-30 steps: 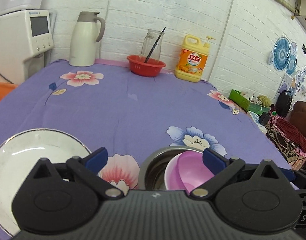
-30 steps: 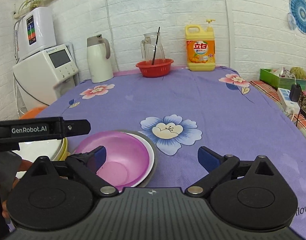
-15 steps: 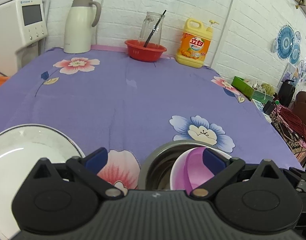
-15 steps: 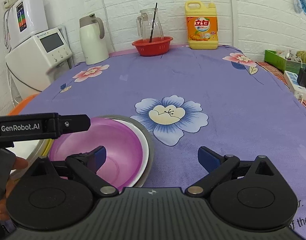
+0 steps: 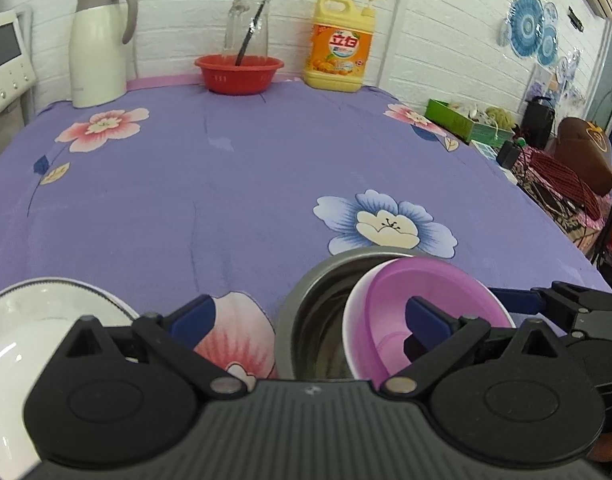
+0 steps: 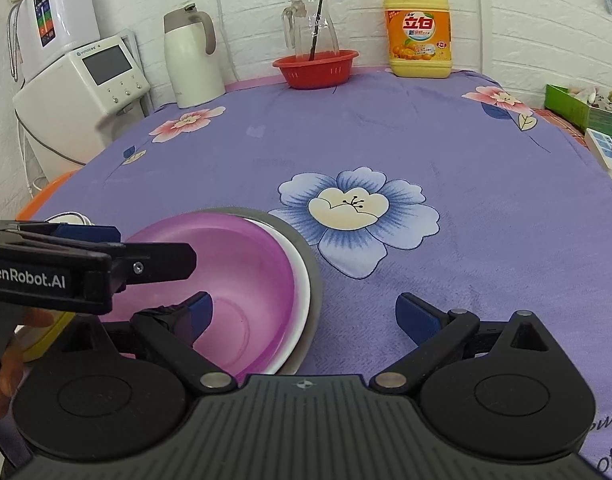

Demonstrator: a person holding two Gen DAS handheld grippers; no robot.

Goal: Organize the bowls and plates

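A pink bowl (image 5: 421, 304) (image 6: 242, 276) sits tilted inside a steel bowl (image 5: 317, 312) (image 6: 311, 272) near the table's front edge. A white plate (image 5: 34, 336) lies to its left. My left gripper (image 5: 306, 320) is open above the gap between plate and bowls, its right finger over the pink bowl. My right gripper (image 6: 304, 312) is open, its left finger inside the pink bowl, its right finger over the cloth. The left gripper's body (image 6: 66, 268) shows at the left of the right wrist view.
At the table's back stand a white thermos (image 5: 98, 44), a red basin (image 5: 238, 74) holding a glass jug, and a yellow detergent bottle (image 5: 339, 44). A white appliance (image 6: 82, 96) is at the left. Clutter lies off the right edge (image 5: 545, 160).
Both grippers have tilted and edged forward and lower, so the bowls sit closer under them. The pink bowl now leans more to the right inside the steel bowl. Both stay open.
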